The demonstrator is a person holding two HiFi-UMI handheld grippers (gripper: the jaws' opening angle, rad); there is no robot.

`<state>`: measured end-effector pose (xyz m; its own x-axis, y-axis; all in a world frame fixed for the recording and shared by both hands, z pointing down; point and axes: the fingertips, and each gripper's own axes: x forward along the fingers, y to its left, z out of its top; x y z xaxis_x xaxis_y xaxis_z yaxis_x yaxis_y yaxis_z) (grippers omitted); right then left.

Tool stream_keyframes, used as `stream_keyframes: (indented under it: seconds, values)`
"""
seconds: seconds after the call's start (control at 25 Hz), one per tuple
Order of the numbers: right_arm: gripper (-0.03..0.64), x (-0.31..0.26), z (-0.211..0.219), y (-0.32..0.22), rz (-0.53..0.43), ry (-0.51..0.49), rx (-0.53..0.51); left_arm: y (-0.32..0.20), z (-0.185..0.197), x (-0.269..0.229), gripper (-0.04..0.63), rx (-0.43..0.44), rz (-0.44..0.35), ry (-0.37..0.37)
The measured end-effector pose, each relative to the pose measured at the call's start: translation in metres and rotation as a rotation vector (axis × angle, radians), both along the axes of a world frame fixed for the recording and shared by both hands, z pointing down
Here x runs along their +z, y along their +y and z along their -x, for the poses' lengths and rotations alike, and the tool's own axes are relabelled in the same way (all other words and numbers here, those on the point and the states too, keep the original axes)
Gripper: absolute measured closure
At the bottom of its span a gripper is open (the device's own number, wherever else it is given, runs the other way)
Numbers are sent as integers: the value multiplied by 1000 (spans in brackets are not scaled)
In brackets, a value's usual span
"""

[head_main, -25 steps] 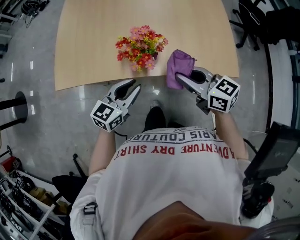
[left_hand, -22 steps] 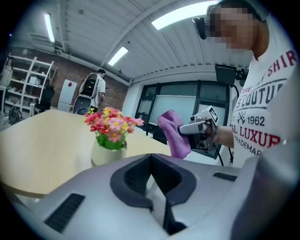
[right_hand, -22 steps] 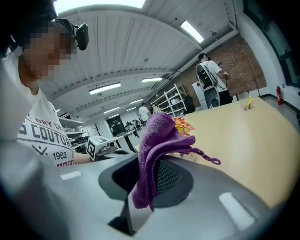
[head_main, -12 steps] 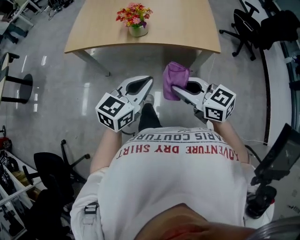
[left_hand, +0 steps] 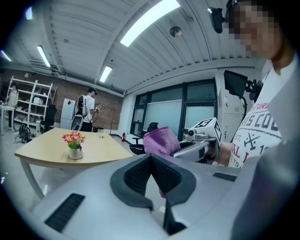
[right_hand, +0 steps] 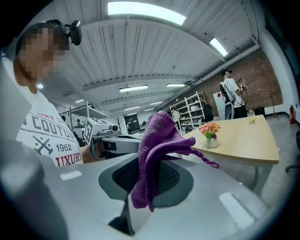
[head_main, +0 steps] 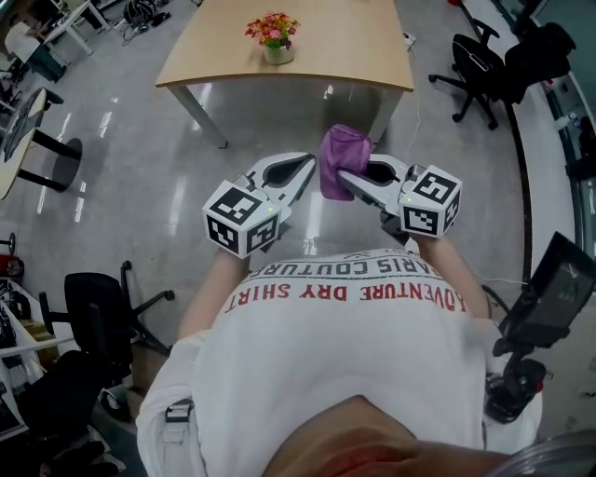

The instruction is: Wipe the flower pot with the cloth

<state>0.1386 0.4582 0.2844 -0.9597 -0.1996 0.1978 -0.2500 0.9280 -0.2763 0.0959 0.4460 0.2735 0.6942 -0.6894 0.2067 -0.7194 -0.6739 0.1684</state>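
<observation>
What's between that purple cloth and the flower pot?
Only bare tabletop and shiny grey floor separate the cloth from the flower pot, as the head view shows.

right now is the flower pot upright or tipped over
Upright: the flower pot stands on its base on the wooden table, flowers up.

Head view steeply down; gripper views level; all share flower pot [head_main: 277, 55]

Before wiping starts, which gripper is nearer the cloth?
Right. The right gripper is shut on the cloth; the left gripper, shut and empty, is close beside it on its left.
</observation>
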Motion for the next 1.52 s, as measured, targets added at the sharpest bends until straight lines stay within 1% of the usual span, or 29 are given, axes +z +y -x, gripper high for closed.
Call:
stream_keyframes:
  seconds: [0.16, 0.28, 0.44, 0.6, 0.72, 0.8, 0.96, 1.12, 1.52]
  values:
    - [557, -22, 8, 38, -15, -14, 11, 43, 13, -21, 592, 7, 0, 4]
    - [557, -31, 26, 75, -20, -12, 41, 83, 31, -29, 594, 4, -5, -12]
    - [557, -24, 49, 123, 4, 6, 58, 127, 55, -27, 593, 2, 17, -26]
    - [557, -24, 60, 157, -23, 15, 47, 150, 70, -33, 593, 6, -5, -35]
    - [557, -18, 74, 192, -16, 34, 56, 179, 85, -34, 593, 10, -5, -31]
    - [557, -16, 77, 209, -11, 45, 62, 196, 87, -35, 594, 29, -2, -31]
    - [557, -21, 81, 224, -25, 45, 76, 210, 87, -40, 594, 49, -20, -43]
    - [557, -23, 80, 216, -12, 58, 86, 204, 79, -41, 594, 72, -6, -35]
    - [557, -15, 89, 239, -37, 58, 99, 232, 87, -34, 594, 76, -28, -35]
